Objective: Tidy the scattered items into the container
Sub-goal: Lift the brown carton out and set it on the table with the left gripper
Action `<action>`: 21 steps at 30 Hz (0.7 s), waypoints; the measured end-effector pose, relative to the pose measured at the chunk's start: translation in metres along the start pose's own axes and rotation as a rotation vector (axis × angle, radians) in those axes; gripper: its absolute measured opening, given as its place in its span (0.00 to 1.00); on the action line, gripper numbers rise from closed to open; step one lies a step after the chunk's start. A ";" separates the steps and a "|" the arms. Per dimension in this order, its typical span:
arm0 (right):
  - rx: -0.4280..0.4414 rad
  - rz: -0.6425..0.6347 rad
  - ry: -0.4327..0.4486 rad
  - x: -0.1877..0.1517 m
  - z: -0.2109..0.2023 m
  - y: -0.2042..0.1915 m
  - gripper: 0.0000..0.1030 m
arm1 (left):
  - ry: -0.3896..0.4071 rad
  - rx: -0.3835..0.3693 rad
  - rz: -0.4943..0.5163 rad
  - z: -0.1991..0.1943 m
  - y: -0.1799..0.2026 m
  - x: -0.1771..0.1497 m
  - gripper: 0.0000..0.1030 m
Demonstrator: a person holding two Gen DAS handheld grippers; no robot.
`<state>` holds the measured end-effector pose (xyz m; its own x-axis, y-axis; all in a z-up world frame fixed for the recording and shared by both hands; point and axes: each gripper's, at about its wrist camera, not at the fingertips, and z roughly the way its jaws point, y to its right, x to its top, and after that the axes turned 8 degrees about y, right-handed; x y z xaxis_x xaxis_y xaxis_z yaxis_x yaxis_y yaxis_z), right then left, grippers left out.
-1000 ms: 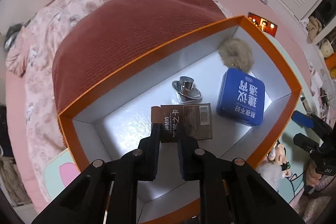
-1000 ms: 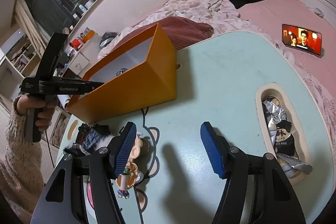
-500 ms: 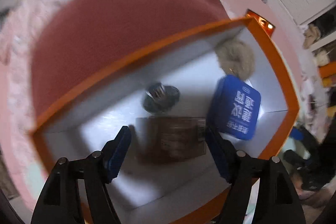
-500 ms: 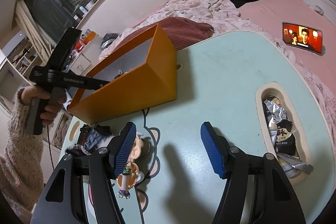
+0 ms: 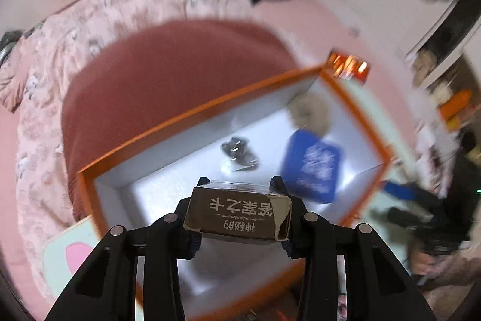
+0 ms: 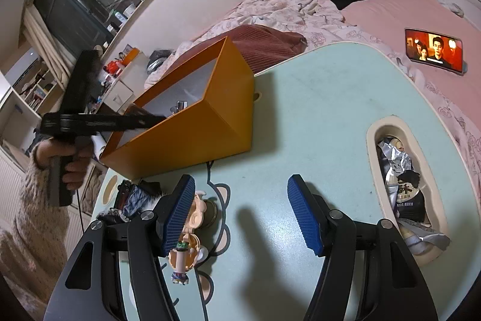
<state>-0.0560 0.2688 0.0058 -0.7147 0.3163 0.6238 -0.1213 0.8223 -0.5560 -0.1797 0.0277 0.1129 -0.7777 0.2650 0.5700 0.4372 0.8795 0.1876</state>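
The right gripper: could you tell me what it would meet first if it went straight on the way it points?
Probably the bare green tabletop: nothing lies between the right gripper fingers, and the orange box sits off to the left.

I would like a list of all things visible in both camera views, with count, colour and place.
box: 1, orange, white inside, on table
brown card box: 1, between left gripper pads, above box
blue tin: 1, inside box
fluffy ball: 1, beige, box corner
metal clip: 1, silver, inside box
table: 1, mint
figurine: 1, cream, near right gripper
phone: 1, on pink bed
cushion: 1, red-brown
left gripper: closing on card box
right gripper: open
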 end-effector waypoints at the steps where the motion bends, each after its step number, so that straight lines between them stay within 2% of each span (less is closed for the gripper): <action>1: 0.000 0.000 0.000 0.000 0.000 0.000 0.63 | 0.035 -0.012 -0.013 -0.014 0.001 -0.002 0.37; 5: -0.002 -0.002 0.000 0.000 0.000 -0.001 0.63 | 0.146 0.027 -0.060 -0.064 -0.006 -0.031 0.38; 8: -0.005 -0.006 -0.001 -0.001 0.000 -0.001 0.63 | 0.168 0.083 -0.121 -0.075 -0.021 -0.066 0.38; 14: -0.022 -0.026 -0.003 -0.002 0.000 -0.005 0.63 | 0.167 0.130 -0.295 -0.054 -0.046 -0.142 0.38; 17: -0.038 -0.044 -0.007 -0.003 0.001 -0.009 0.63 | 0.186 0.164 -0.294 -0.042 -0.043 -0.163 0.38; 21: -0.071 -0.071 -0.009 -0.003 0.001 -0.015 0.63 | 0.242 0.170 -0.281 -0.039 -0.032 -0.174 0.38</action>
<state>-0.0523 0.2551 0.0114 -0.7123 0.2521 0.6550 -0.1228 0.8741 -0.4699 -0.0407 -0.0619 0.0391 -0.7188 -0.0781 0.6908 0.1258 0.9626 0.2398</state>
